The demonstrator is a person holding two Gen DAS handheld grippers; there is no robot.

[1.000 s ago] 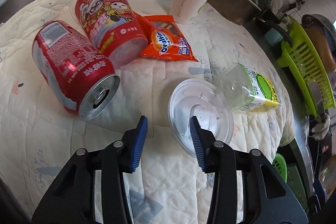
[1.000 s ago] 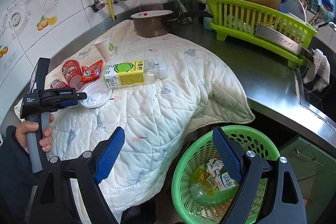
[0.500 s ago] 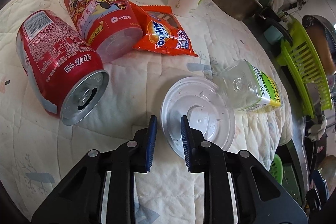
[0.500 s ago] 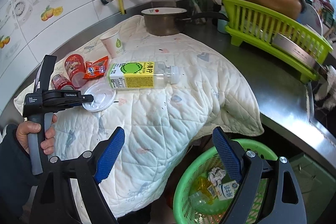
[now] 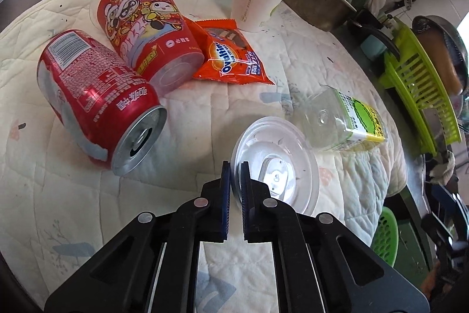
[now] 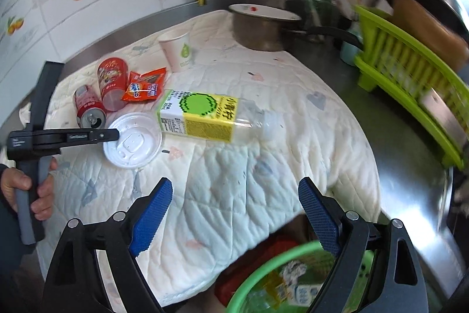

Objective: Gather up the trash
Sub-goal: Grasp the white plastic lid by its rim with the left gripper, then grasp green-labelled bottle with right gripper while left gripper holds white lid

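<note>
The left hand-held gripper (image 5: 234, 166) has just been closing and is now clenched on the near rim of the round, translucent white plastic cup lid (image 5: 275, 163), which lies on the quilted cream cloth (image 5: 205, 113) covering the steel surface (image 6: 390, 154), just beside the clear square plastic bottle with the yellow-green label (image 6: 202, 119). The bite looks thin: only the edge of the lid sits between the blue pads, so in a lift the flimsy plastic could flex and slip out, or swing and knock the bottle, whose base appears to touch or overlap the lid's far rim. The pads may also have pinched a fold of the soft cloth, which would drag the red drink can (image 5: 96, 99) lying on its side and set it rolling. The right hand-held gripper (image 6: 234, 210) hangs released and empty above the cloth's front edge, over the green plastic basket (image 6: 263, 269) already holding trash below; the carry across to that basket is long enough for a weak hold to fail and drop the lid onto the floor.
</note>
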